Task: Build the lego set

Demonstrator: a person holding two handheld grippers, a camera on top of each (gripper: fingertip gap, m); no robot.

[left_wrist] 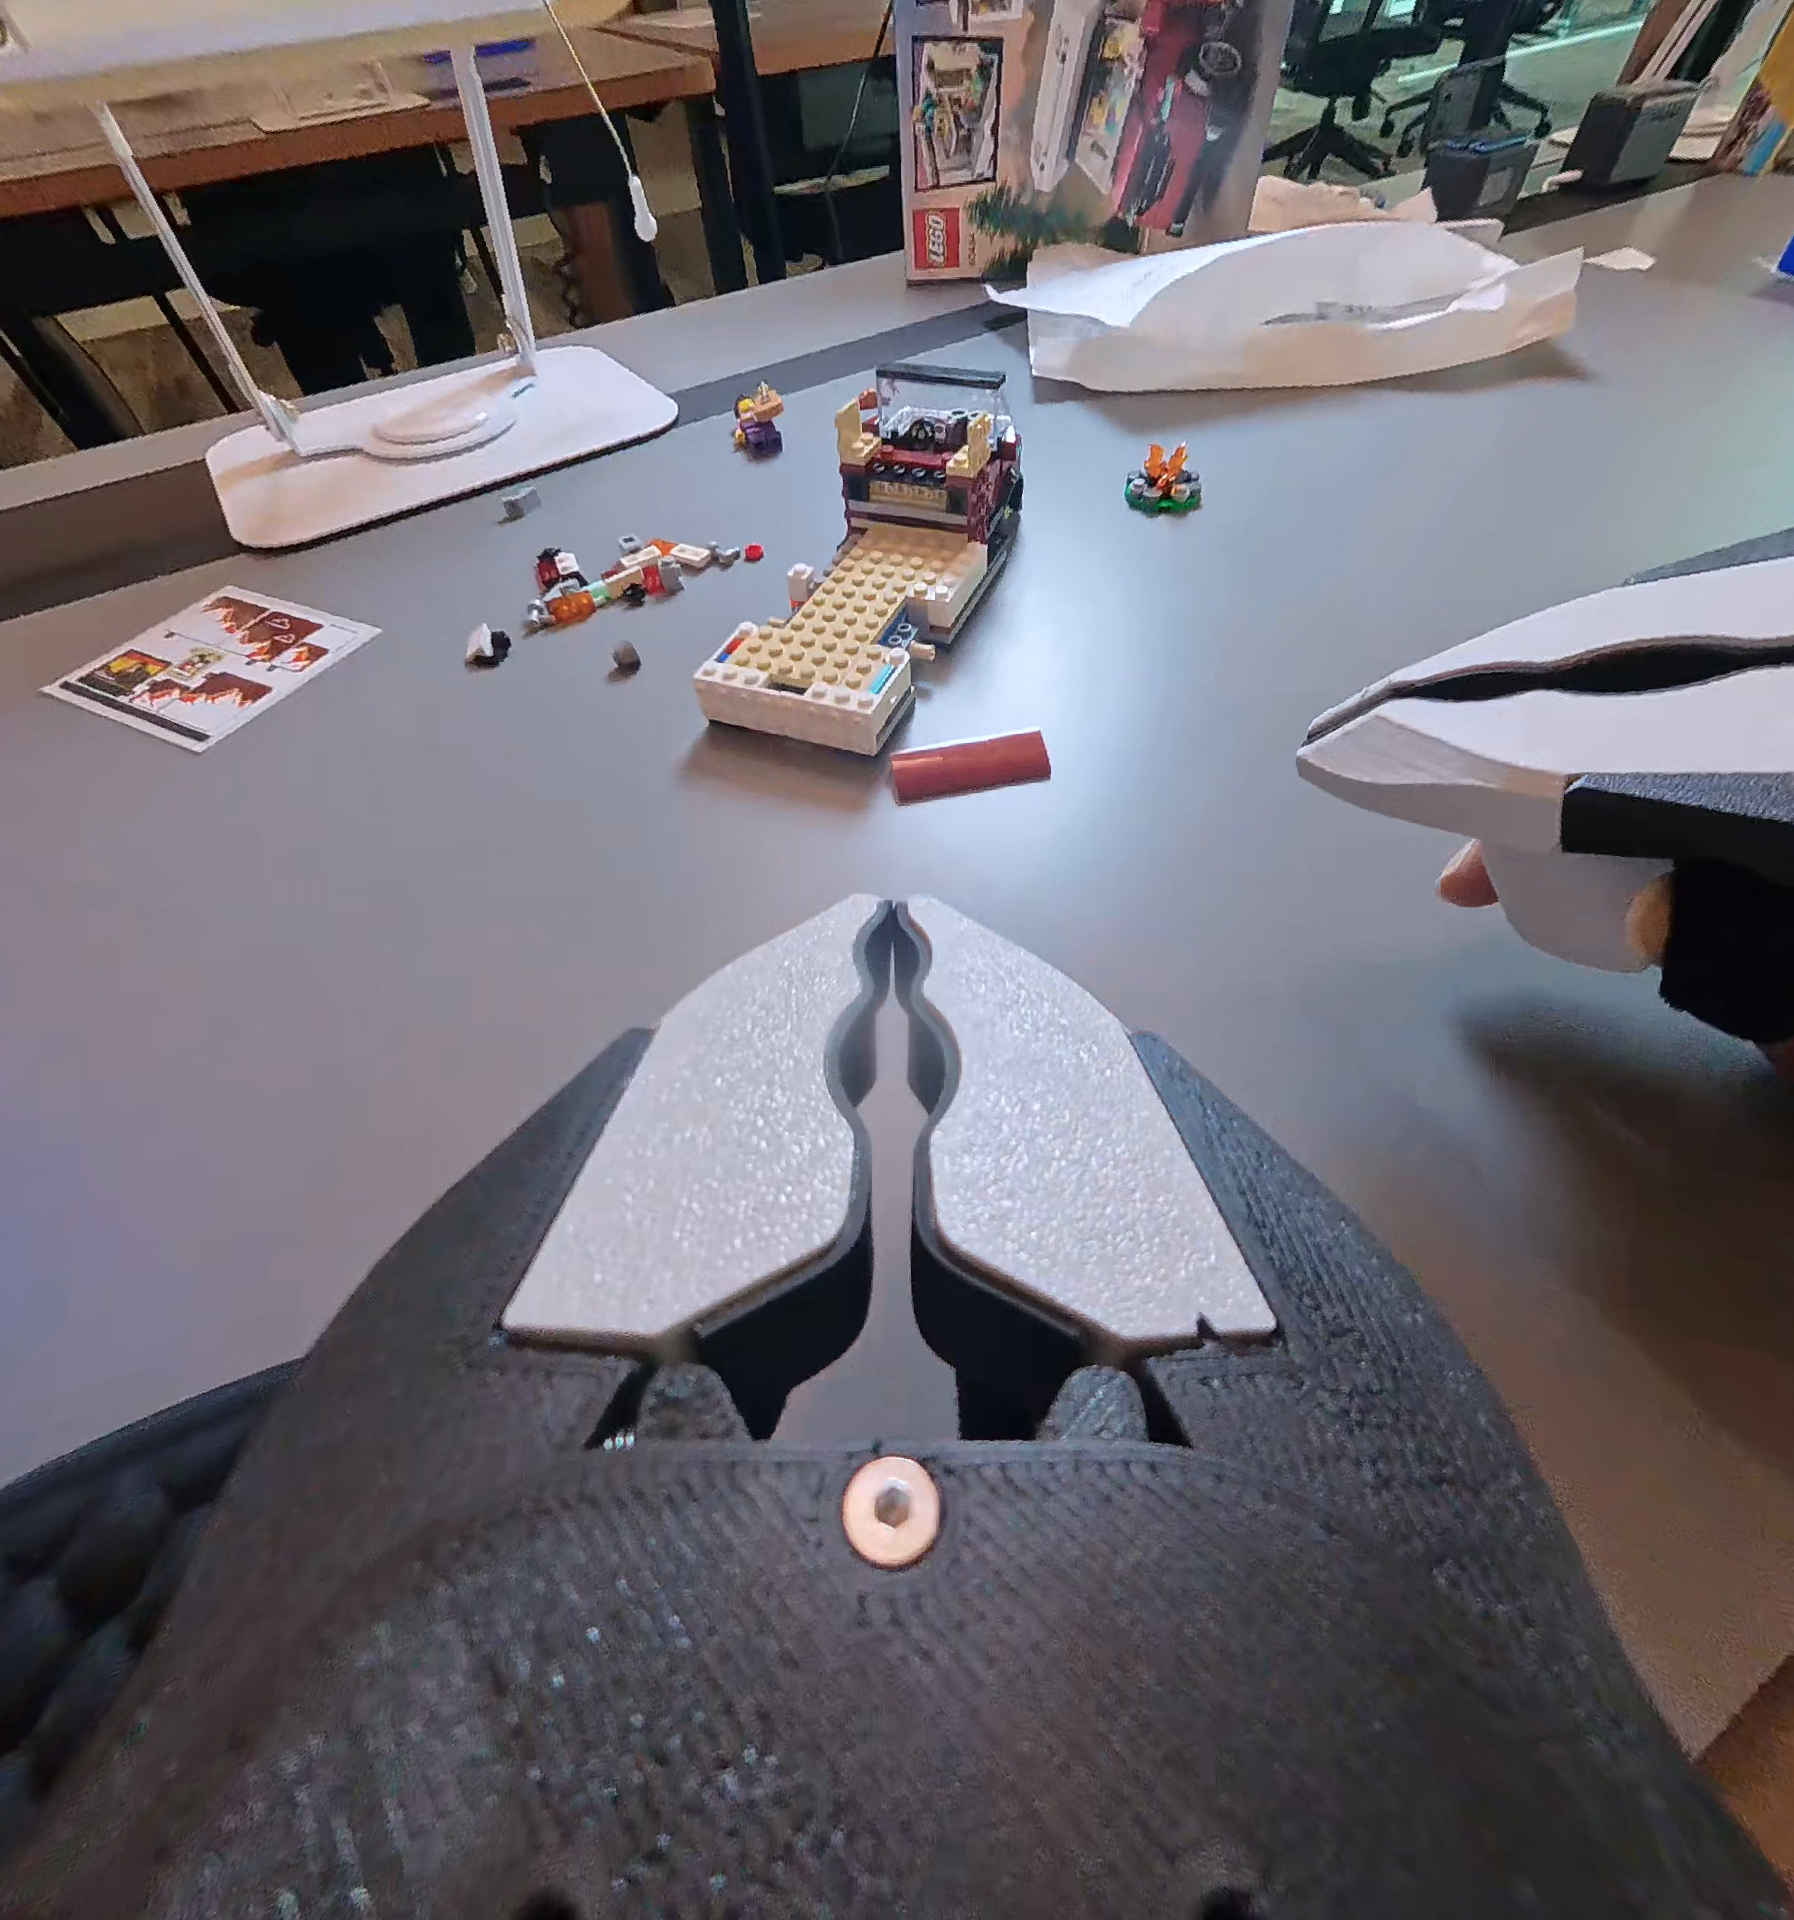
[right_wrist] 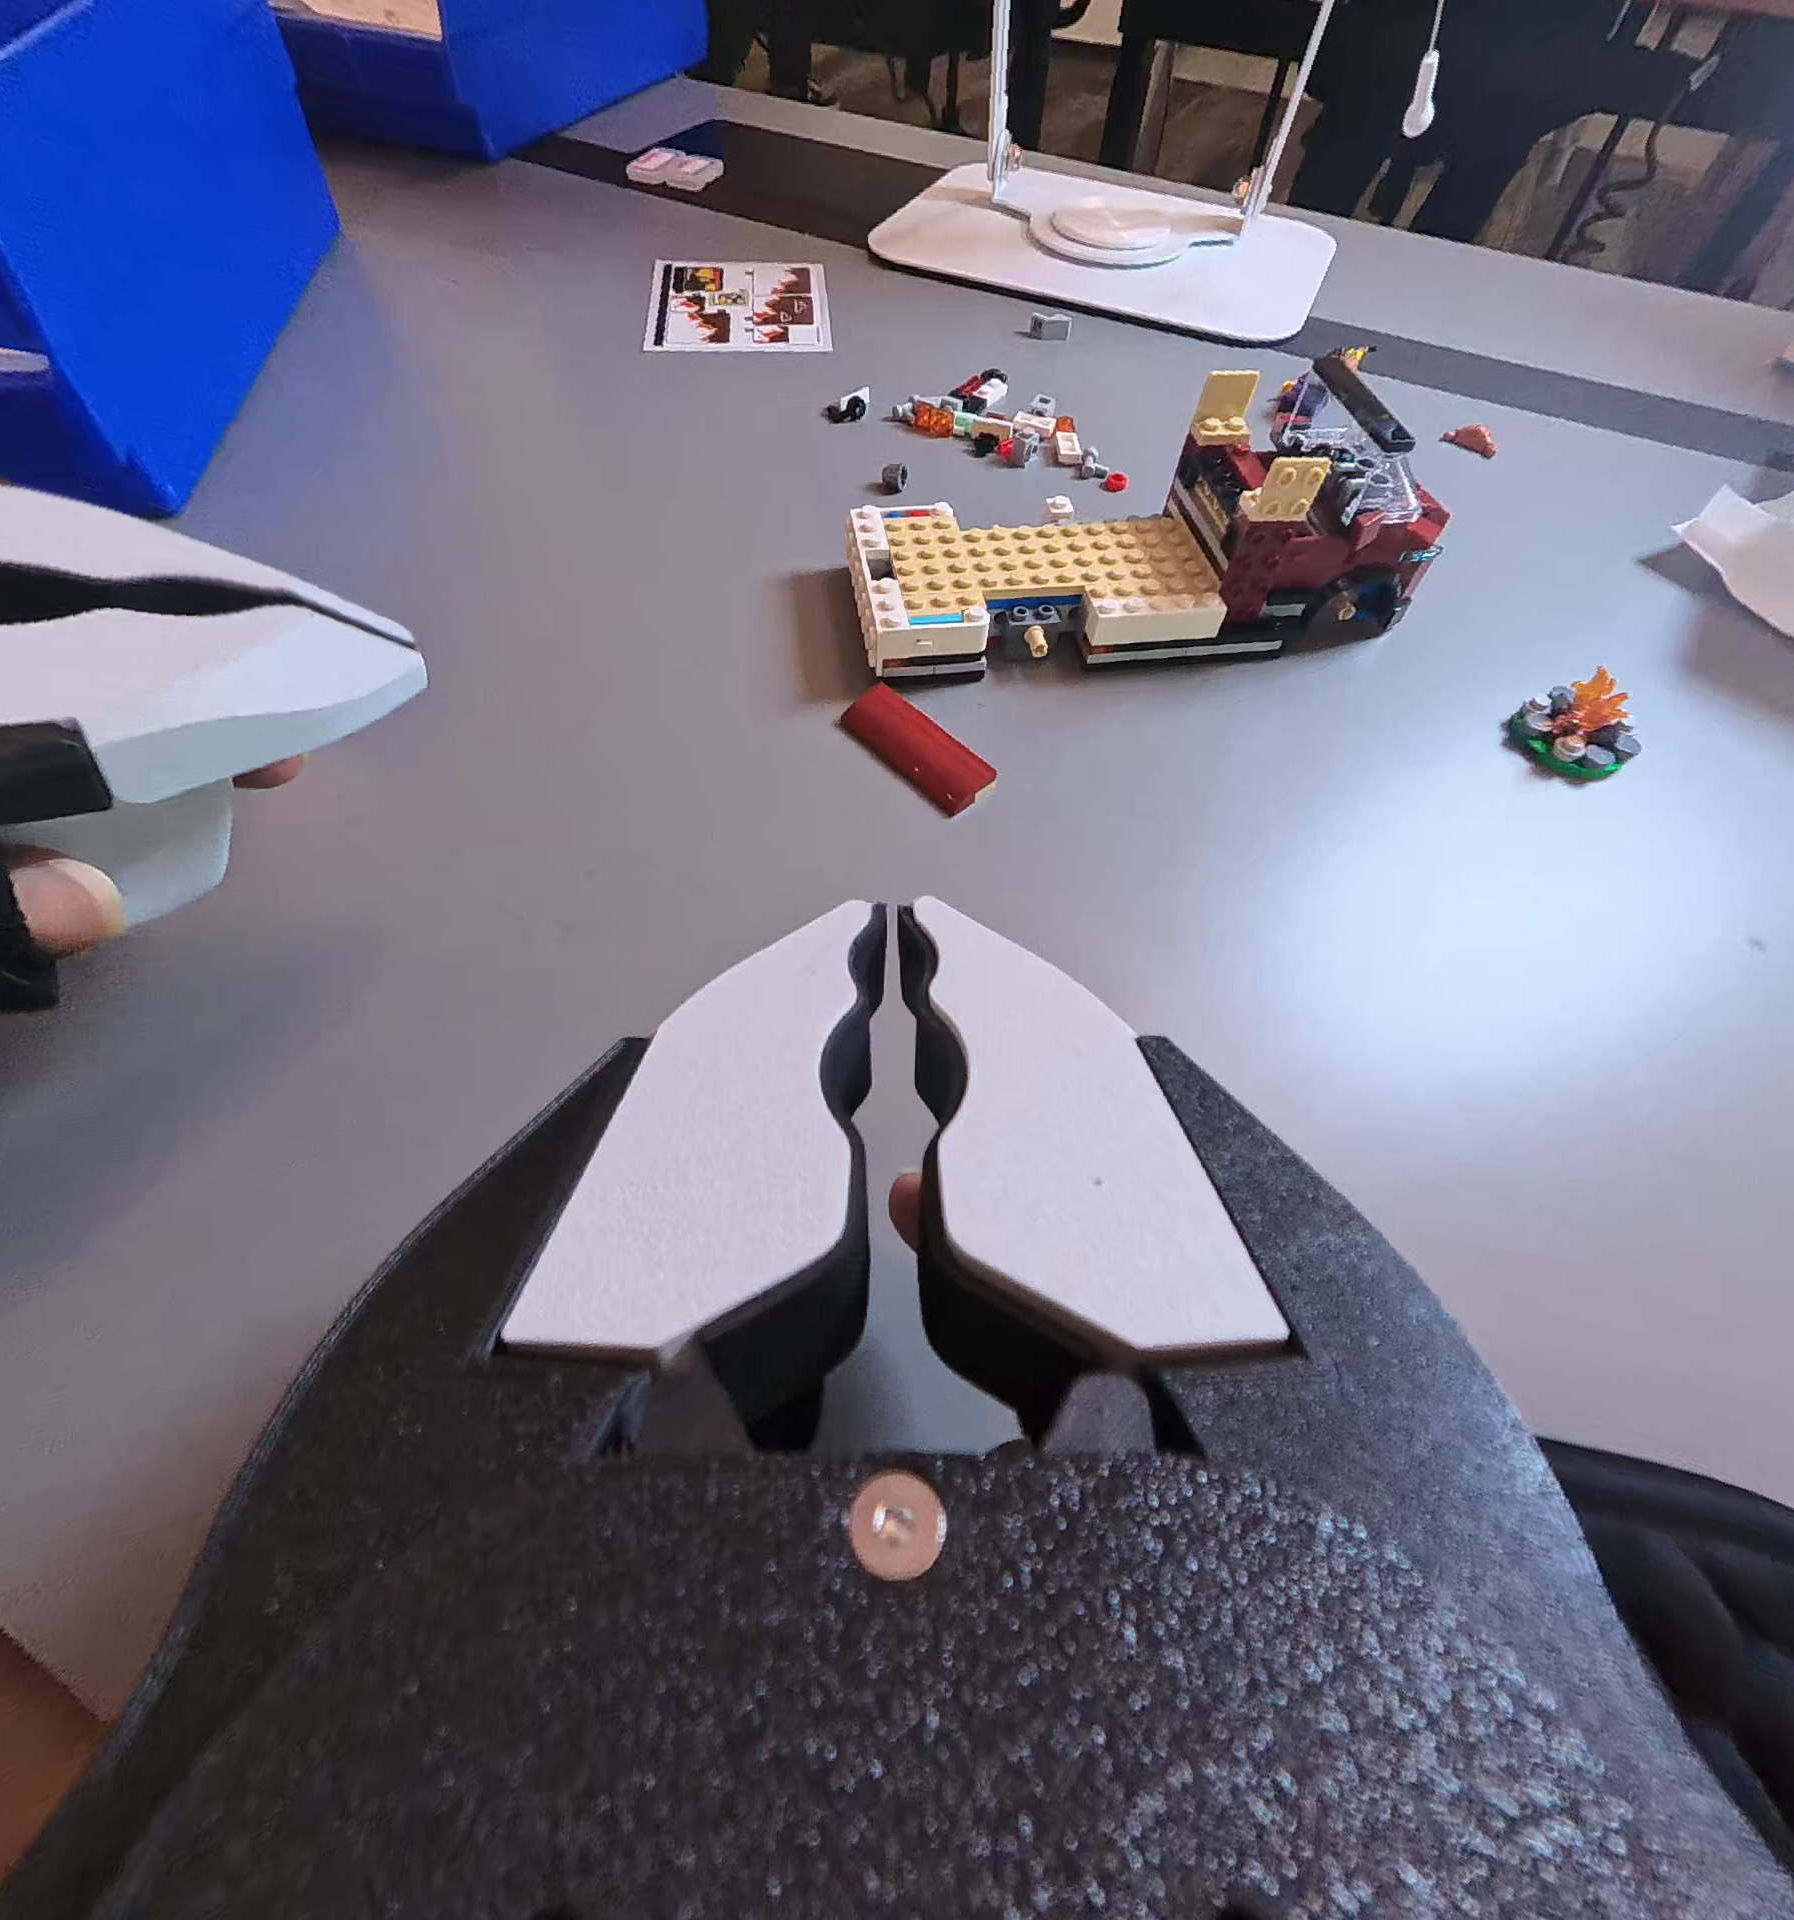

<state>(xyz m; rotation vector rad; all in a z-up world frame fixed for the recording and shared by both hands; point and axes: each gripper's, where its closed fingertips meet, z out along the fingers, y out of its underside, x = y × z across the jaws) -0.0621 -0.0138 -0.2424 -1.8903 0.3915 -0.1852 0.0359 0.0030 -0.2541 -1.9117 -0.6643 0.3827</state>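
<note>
Both grippers — left gripper (left_wrist: 893, 906) and right gripper (right_wrist: 893, 906) — I read as closed on nothing above the grey desk (right_wrist: 1288, 1039), nearest them a dark red brick (right_wrist: 919, 748) lying flat just beside the white rear of the brick-built truck (right_wrist: 1132, 577) toward mid-desk.

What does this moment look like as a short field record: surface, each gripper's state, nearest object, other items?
surface: grey table
left gripper: shut, holding nothing, above bare table
right gripper: fingertips all but together, holding nothing
nearest object: dark red curved brick, lying loose ahead of both grippers, untouched
main build: part-built brick vehicle, tan studded bed, dark red cab
loose parts: small pile beyond the vehicle
other: campfire model; sticker sheet; white lamp base; blue bins; white paper bag
</note>
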